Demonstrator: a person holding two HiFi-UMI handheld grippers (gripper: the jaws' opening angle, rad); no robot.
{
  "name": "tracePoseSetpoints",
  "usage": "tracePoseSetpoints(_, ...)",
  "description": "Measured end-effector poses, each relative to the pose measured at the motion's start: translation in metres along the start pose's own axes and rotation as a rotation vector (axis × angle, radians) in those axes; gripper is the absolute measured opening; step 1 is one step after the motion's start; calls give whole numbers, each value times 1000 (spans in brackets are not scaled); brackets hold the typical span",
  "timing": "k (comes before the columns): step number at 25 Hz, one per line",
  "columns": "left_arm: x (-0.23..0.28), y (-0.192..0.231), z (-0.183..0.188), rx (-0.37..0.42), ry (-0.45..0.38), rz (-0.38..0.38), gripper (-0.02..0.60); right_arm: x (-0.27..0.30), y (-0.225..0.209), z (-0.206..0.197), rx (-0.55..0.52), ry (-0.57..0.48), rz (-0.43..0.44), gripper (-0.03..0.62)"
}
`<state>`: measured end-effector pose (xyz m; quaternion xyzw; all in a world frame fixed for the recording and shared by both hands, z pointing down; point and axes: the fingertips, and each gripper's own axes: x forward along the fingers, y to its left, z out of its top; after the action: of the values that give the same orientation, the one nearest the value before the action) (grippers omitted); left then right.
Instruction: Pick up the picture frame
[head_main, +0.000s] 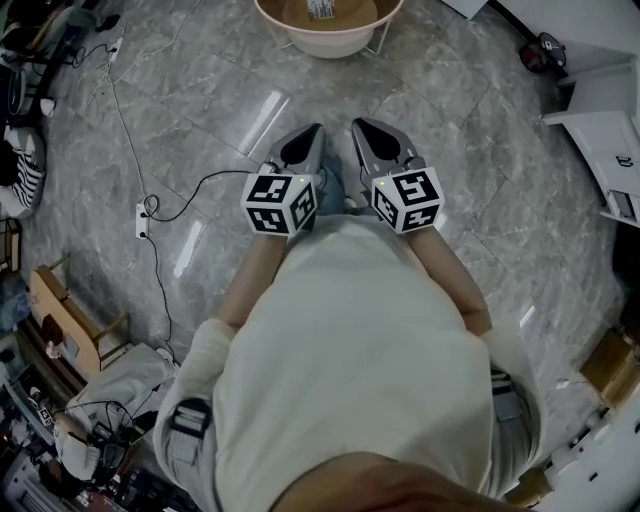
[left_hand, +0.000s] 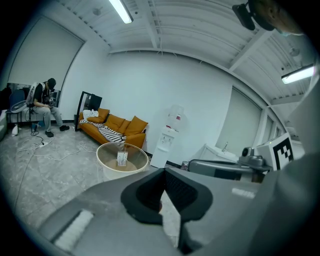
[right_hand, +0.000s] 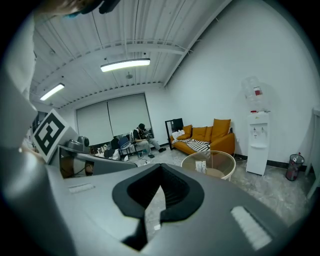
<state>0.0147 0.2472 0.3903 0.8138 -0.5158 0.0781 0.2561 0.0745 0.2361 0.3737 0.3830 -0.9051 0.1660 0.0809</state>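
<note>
Two grippers side by side in the head view, low over a grey stone floor (head_main: 480, 150). At the left, left gripper (head_main: 314, 132), jaws pressed together, nothing held. At the right, right gripper (head_main: 360, 126), jaws together too, empty. Both pointing toward a round table (head_main: 330, 48) at the top edge. On that table, frame (head_main: 322, 8), well apart from both grippers. Over to the left on the floor, black cable (head_main: 200, 185) and power strip (head_main: 141, 220).

Next, the left gripper view. Left gripper (left_hand: 163, 172) closed up, dark pads touching, nothing between them. Just past the tips and a bit left, table (left_hand: 99, 156) with frame (left_hand: 121, 159) standing up on it. Behind the table, orange sofa (left_hand: 117, 127) by the white wall. Right of the sofa, water cooler (left_hand: 169, 137). Far left, person (left_hand: 44, 102) sitting down.

Last, the right gripper view. Right gripper (right_hand: 160, 170) closed as well, pads together, empty. To the right of the tips, table (right_hand: 229, 161) with frame (right_hand: 201, 166) upright on it. Behind, sofa (right_hand: 212, 135) again, with water cooler (right_hand: 259, 142) to its right. Further back, person (right_hand: 141, 136) sitting near the big windows.
</note>
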Motion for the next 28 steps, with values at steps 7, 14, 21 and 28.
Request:
tracePoseSetpoints(7,46,31,36,-3,-9,-4,0,47,-37,21,36,-5,-21,0)
tracePoseSetpoints(14,95,74,84,7,-7,-21,0,108,-72,55,40,-6,-36,0)
tracePoseSetpoints(21,137,116,128,7,1,-38,0,163,-103,94,37,-18,-75,0)
tracePoseSetpoints(28,174,154,159,17,11,-77,0,214,-128,117,27,-23,-122,0)
